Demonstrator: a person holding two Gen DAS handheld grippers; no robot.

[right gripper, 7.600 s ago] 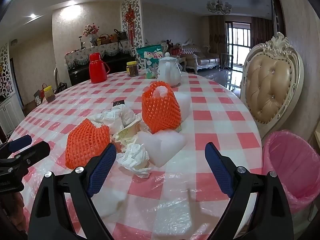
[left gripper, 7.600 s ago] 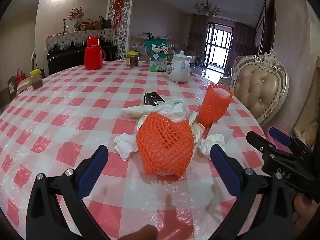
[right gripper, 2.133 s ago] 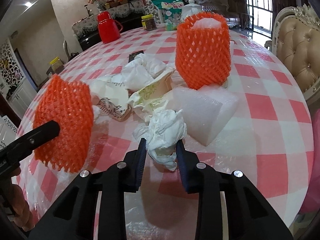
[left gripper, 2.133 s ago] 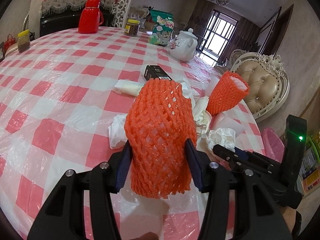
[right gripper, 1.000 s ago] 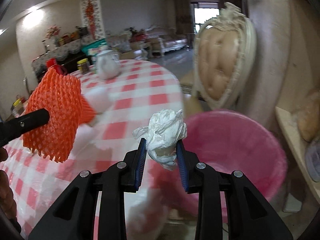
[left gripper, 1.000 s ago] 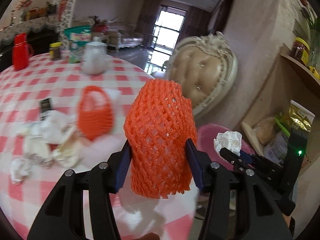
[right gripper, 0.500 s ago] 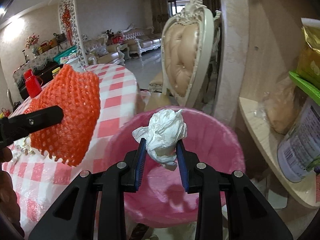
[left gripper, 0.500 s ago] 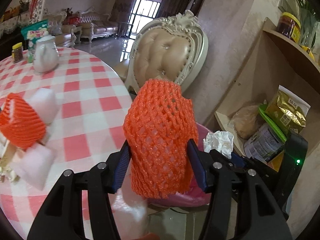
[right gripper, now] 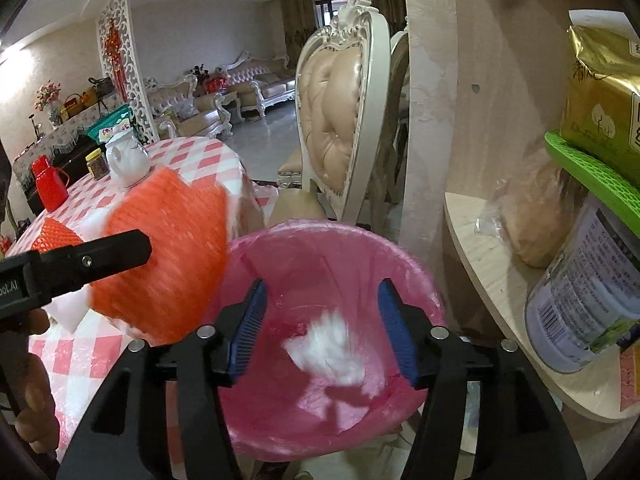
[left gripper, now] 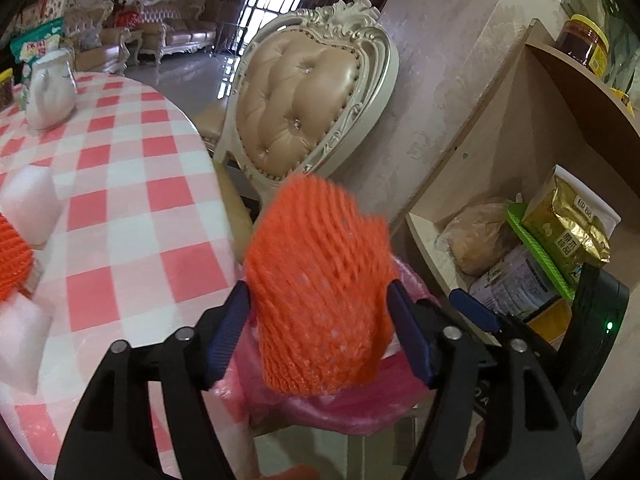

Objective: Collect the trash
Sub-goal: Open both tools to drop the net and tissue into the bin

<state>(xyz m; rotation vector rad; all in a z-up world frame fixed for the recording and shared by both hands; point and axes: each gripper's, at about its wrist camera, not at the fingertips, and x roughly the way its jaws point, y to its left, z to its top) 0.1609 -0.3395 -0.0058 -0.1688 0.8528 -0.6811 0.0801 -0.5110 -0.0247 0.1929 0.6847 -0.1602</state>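
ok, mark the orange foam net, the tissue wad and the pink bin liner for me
orange foam net [left gripper: 320, 304]: left wrist view, middle of the mesh between the left claw's fingers.
tissue wad [right gripper: 328, 346]: right wrist view, blurred white centre, inside the bin.
pink bin liner [right gripper: 320, 248]: right wrist view, far inner wall.

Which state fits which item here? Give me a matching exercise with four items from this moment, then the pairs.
Items:
1. orange foam net
2. crumpled tissue
3. right gripper
4. white teapot

States:
A. standing on the checked table
B. open, above the pink bin
C. blurred, loose inside the bin
D. clamped between the left gripper fingers

Pairs: 1-D, 2-C, 3-B, 4-A
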